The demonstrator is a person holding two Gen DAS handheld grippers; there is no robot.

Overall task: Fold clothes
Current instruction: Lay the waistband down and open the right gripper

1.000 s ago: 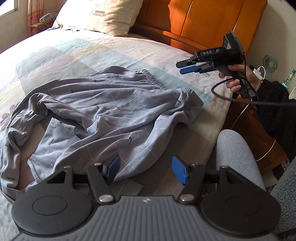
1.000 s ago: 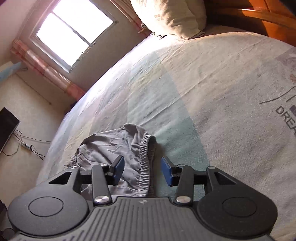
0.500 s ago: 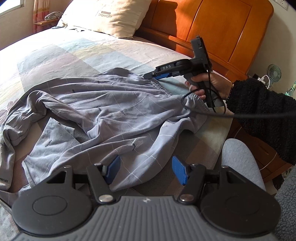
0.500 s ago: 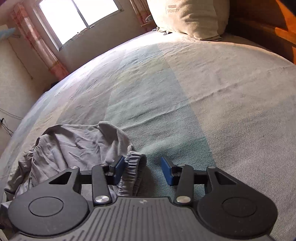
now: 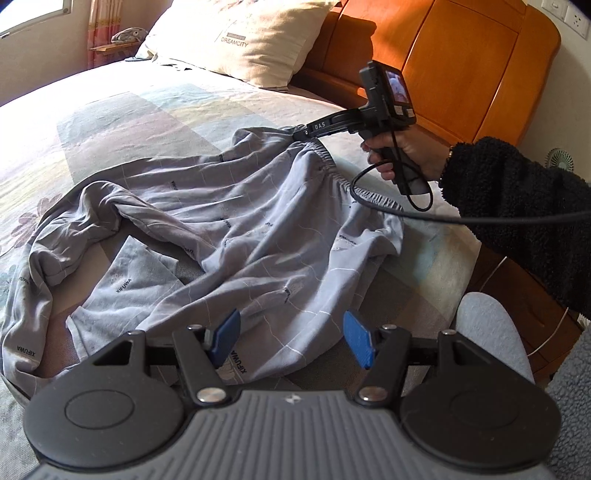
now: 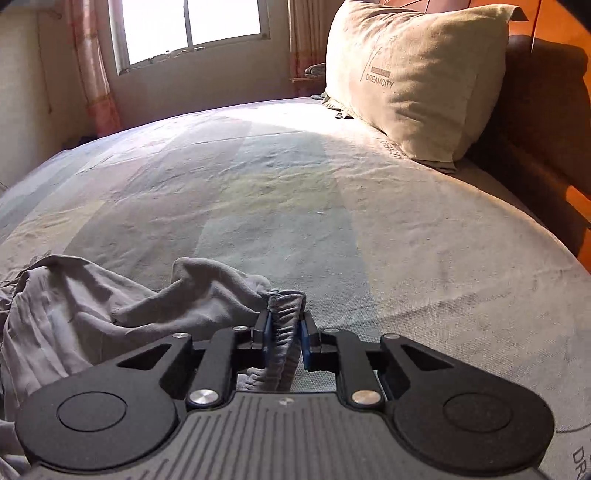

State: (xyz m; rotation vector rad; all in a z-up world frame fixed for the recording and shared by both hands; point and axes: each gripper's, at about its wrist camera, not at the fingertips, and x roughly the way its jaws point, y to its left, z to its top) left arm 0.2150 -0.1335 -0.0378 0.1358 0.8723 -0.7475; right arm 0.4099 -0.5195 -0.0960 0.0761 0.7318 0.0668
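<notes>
The grey trousers lie crumpled on the bed, filling the middle of the left view. They look light, soft and limp, so I think the thick elastic waistband is the best place to hold. My right tongs are closing on it now; my left tongs stand apart, empty. The long axis runs from waistband at upper right to legs at lower left.

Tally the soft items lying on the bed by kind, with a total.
Crumpled grey printed fabric garment: 1
Beige fabric pillow printed DREAMCITY: 1
Total: 2
</notes>
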